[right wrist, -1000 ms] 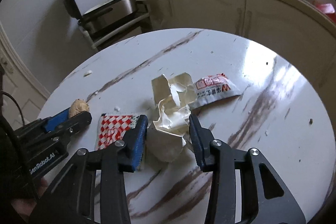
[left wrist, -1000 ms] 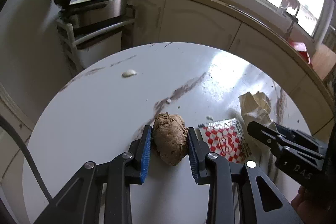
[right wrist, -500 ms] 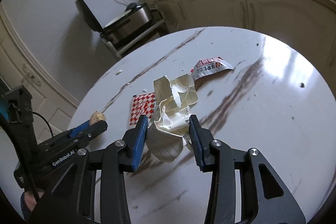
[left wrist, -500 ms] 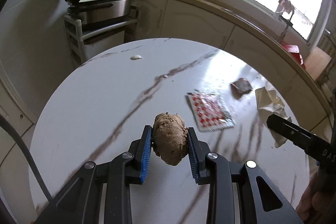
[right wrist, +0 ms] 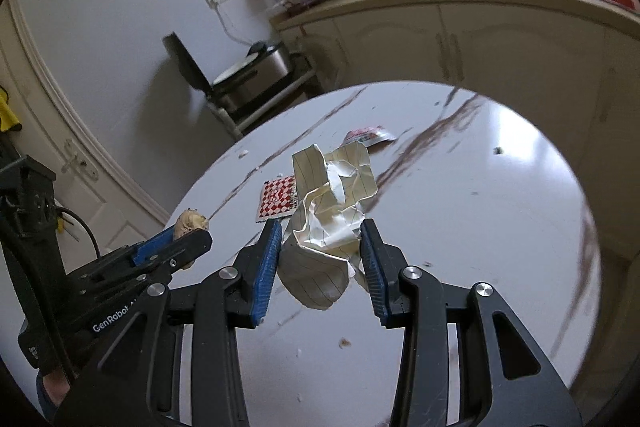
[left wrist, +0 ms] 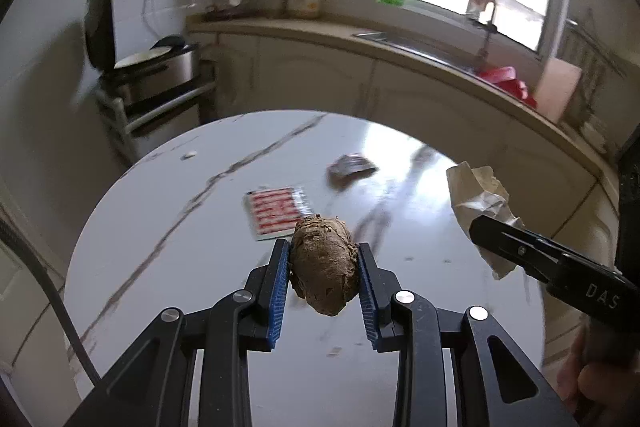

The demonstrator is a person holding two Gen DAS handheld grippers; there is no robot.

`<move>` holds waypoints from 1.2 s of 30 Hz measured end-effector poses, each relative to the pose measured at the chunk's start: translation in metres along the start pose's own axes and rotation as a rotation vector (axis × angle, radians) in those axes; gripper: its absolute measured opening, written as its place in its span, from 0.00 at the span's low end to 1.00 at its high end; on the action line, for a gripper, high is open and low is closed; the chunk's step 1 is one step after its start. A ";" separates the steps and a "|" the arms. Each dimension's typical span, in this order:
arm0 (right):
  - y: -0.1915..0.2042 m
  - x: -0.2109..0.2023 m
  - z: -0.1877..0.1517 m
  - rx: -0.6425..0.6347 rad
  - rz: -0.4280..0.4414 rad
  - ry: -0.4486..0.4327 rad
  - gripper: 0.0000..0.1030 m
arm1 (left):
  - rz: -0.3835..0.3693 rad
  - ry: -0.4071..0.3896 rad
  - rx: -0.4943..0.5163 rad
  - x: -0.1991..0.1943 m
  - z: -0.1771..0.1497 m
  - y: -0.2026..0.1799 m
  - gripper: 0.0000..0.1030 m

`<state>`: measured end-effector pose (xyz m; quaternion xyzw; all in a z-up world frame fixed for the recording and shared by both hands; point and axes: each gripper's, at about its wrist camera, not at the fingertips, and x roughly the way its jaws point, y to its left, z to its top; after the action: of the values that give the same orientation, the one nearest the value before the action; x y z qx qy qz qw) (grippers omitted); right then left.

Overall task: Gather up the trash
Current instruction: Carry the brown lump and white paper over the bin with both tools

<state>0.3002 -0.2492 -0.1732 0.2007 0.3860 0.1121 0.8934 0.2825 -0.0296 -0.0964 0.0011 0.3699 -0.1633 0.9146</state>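
While your left gripper pinches the brown lump at lower centre of its view, clear of the counter, treat that lump as firm but likely crumbly: hold it across its middle and don't squeeze harder. Your right gripper is closed on the crumpled paper at centre frame; it looks light and springy, so grip the dense wad, not a loose flap. A checked packet and a torn wrapper, both probably thin and slick, lie flat farther back, best taken by an edge.
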 end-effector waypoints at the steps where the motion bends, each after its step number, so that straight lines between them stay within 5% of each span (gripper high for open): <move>1: -0.003 -0.008 -0.001 0.003 -0.001 -0.011 0.37 | -0.005 -0.003 0.009 -0.003 -0.001 -0.007 0.27; 14: -0.093 -0.114 -0.015 0.098 -0.097 -0.153 0.37 | -0.164 -0.001 0.145 0.001 -0.001 -0.125 0.27; 22: -0.192 -0.163 -0.041 0.228 -0.255 -0.162 0.37 | -0.301 0.093 0.269 0.061 0.010 -0.213 0.27; 36: -0.330 -0.125 -0.093 0.449 -0.322 -0.018 0.37 | -0.325 0.320 0.444 0.189 -0.013 -0.324 0.28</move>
<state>0.1623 -0.5629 -0.2977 0.3309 0.4203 -0.1215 0.8361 0.3038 -0.3907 -0.1956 0.1674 0.4595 -0.3819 0.7842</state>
